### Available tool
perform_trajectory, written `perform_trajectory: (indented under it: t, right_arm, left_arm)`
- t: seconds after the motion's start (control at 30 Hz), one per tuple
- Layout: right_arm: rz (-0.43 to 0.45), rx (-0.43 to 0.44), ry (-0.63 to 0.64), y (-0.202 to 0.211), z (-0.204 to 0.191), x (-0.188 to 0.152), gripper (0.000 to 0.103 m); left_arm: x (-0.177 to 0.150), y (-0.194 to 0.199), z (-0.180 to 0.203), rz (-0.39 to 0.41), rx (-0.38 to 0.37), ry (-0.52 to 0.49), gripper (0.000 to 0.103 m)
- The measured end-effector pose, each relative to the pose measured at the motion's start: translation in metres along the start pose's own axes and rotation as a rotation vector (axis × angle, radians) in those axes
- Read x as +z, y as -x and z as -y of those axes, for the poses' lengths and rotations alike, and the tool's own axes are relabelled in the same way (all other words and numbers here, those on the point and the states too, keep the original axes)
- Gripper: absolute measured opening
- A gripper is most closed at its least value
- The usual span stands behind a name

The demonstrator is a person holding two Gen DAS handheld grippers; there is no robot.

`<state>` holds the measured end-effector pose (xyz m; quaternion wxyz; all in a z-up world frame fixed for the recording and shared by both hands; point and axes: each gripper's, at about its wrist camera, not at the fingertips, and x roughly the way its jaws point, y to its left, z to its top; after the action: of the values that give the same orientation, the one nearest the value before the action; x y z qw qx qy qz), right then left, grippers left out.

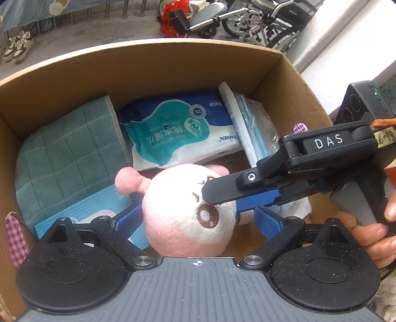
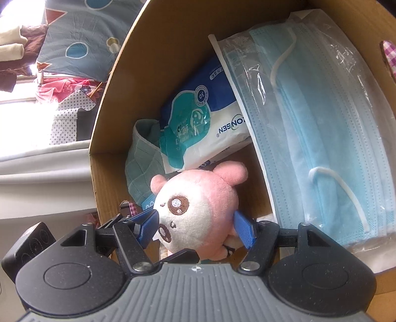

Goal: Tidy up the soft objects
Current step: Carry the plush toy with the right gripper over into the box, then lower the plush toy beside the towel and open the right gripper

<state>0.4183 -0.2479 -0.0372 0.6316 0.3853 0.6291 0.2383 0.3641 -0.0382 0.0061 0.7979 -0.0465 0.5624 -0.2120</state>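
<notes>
Down inside the cardboard box sits most of what matters. A folded green cloth leans against the box's left wall, a blue-and-white pack of wet wipes lies in the middle toward the far wall, and a clear bag of blue face masks stands along the right wall. A flat light-blue packet rests on the box floor beside the cloth, partly under the plush toy.

That toy, a pink-and-white stuffed animal with round ears and a brown eye patch, is low in the box near the front. The right gripper has its blue pads pressed against both sides of the toy's head, so it is clamped on the toy. The left gripper has its fingers spread wide, one on each side of the toy, and from the left wrist view I cannot tell whether they touch it. The person's right hand shows at the edge, wrapped around the right tool's handle.

A scrap of pink checked fabric shows at the box's left wall. Beyond the box, a pair of sneakers stands on the floor and a wheelchair is parked near the wall.
</notes>
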Motion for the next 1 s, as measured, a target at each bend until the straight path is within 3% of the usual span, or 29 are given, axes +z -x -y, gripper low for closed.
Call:
perform_trajectory:
  t: [0.2, 0.43, 0.57, 0.8, 1.0]
  right_arm:
    - [0.015, 0.014, 0.05, -0.006, 0.0, -0.002, 0.064]
    - [0.101, 0.068, 0.177, 0.014, -0.016, -0.015, 0.063]
    - [0.153, 0.068, 0.238, 0.015, -0.028, -0.013, 0.063]
    - [0.132, 0.005, 0.277, 0.003, -0.032, -0.017, 0.062]
    - [0.117, 0.012, 0.242, -0.001, -0.028, -0.011, 0.063]
  left_arm:
    - [-0.004, 0.007, 0.002, 0.022, -0.006, 0.016, 0.098]
    - [-0.012, 0.037, 0.016, 0.131, 0.054, -0.064, 0.099]
    - [-0.012, 0.027, 0.01, 0.115, 0.076, -0.049, 0.099]
    - [-0.013, 0.022, 0.009, 0.112, 0.091, -0.059, 0.099]
    - [-0.014, 0.019, 0.011, 0.129, 0.117, -0.075, 0.099]
